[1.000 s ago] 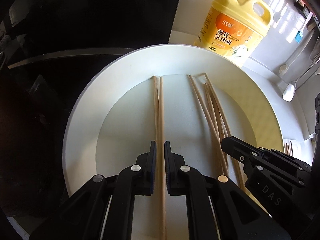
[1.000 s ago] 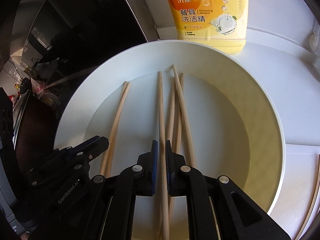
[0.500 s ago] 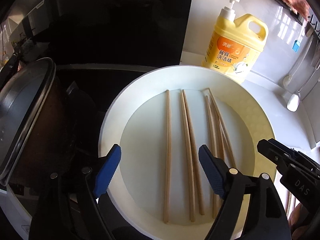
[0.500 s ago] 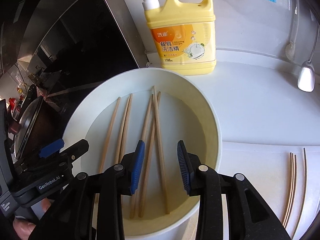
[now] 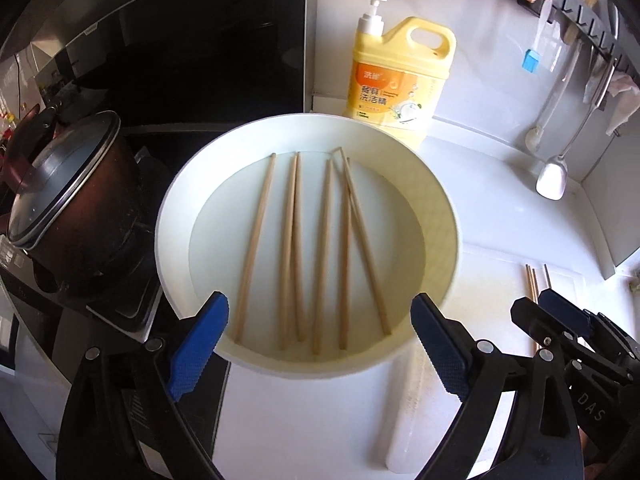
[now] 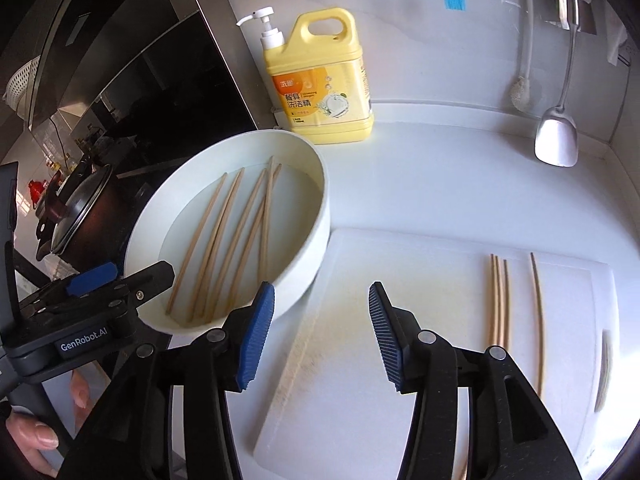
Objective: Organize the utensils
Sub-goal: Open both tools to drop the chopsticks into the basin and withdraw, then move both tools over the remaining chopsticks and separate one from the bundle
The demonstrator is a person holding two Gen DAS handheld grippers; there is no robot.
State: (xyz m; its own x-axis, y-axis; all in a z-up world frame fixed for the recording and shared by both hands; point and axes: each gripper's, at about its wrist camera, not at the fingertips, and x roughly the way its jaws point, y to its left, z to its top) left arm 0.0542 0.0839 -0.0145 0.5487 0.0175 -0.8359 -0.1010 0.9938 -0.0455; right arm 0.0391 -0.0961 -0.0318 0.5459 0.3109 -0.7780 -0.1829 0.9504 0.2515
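Note:
Several wooden chopsticks (image 5: 290, 248) lie side by side in a round white basin (image 5: 444, 208); they also show in the right wrist view (image 6: 228, 240), inside the basin (image 6: 316, 216). My left gripper (image 5: 320, 344) is open and empty, above the basin's near rim. My right gripper (image 6: 320, 336) is open and empty, over a white cutting board (image 6: 400, 360) to the right of the basin. Several more chopsticks (image 6: 500, 300) lie on the board's right part.
A yellow dish-soap bottle (image 5: 396, 84) stands behind the basin. A dark pot with a glass lid (image 5: 68, 196) sits on the stove at left. A ladle (image 6: 558, 140) and a brush (image 6: 522, 92) hang on the right wall.
Both grippers let go of the chopsticks they pinched, opened wide and pulled back up from the basin. The right gripper swung right over the cutting board.

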